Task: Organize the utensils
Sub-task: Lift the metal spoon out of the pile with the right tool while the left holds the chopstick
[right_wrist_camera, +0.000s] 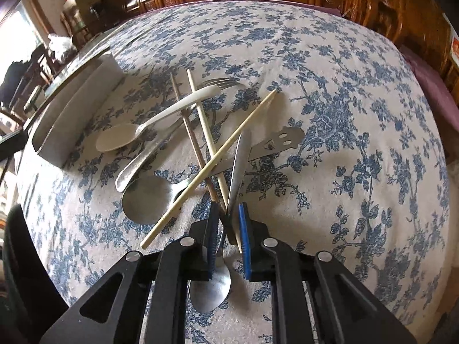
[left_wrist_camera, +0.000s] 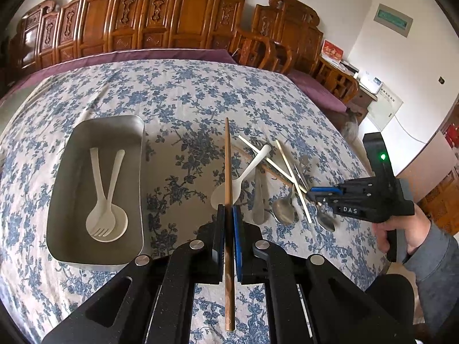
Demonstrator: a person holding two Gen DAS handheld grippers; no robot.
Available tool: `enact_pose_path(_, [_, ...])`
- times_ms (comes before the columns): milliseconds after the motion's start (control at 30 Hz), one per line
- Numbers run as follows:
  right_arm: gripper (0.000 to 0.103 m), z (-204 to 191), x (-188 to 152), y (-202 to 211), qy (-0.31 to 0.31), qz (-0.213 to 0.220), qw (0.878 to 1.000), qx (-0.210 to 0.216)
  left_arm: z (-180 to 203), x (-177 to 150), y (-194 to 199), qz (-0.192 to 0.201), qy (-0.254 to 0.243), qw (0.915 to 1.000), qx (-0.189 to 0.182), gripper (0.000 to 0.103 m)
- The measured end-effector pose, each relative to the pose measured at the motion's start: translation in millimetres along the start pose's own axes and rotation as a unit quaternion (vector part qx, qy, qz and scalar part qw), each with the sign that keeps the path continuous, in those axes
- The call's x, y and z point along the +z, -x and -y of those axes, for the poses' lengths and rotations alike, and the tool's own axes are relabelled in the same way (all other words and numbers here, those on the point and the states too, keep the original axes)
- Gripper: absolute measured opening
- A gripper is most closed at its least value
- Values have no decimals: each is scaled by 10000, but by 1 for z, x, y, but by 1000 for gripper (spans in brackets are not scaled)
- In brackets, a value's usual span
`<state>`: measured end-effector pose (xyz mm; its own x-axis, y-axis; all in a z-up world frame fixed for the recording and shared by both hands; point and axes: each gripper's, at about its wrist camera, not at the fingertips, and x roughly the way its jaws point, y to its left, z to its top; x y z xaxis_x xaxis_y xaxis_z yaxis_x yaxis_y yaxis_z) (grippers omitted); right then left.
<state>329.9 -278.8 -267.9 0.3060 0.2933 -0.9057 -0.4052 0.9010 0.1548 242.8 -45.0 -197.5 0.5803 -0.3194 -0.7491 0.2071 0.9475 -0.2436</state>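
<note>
The left gripper (left_wrist_camera: 229,209) pinches a brown chopstick (left_wrist_camera: 228,169) above the cloth, tray (left_wrist_camera: 134,172) to its left (white spoon and fork already inside). Best swing it over level and lower before releasing. The right gripper (right_wrist_camera: 229,215) straddles a steel spoon (right_wrist_camera: 210,283) in the pile, jaws not yet closed.

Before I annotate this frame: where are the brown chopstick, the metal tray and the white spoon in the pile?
brown chopstick (left_wrist_camera: 228,160), left wrist view, mid-shaft
metal tray (left_wrist_camera: 140,172), left wrist view, right wall
white spoon (right_wrist_camera: 116,140), right wrist view, bowl

The right gripper (left_wrist_camera: 311,195) body carries white lettering "DAS"; the green wall sign (left_wrist_camera: 393,20) appears to bear text, too blurred to read
</note>
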Motion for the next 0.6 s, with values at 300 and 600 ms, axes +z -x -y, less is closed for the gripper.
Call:
enact_pose_path(300, [3,2,-1,8,33,75,9999,-84,-1,0,2,17,-5,10000,-1,4])
enact_pose_path(600, [0,-7,0,20,215,243,9992,-244,-4,2,6,40,16,10000,25,4])
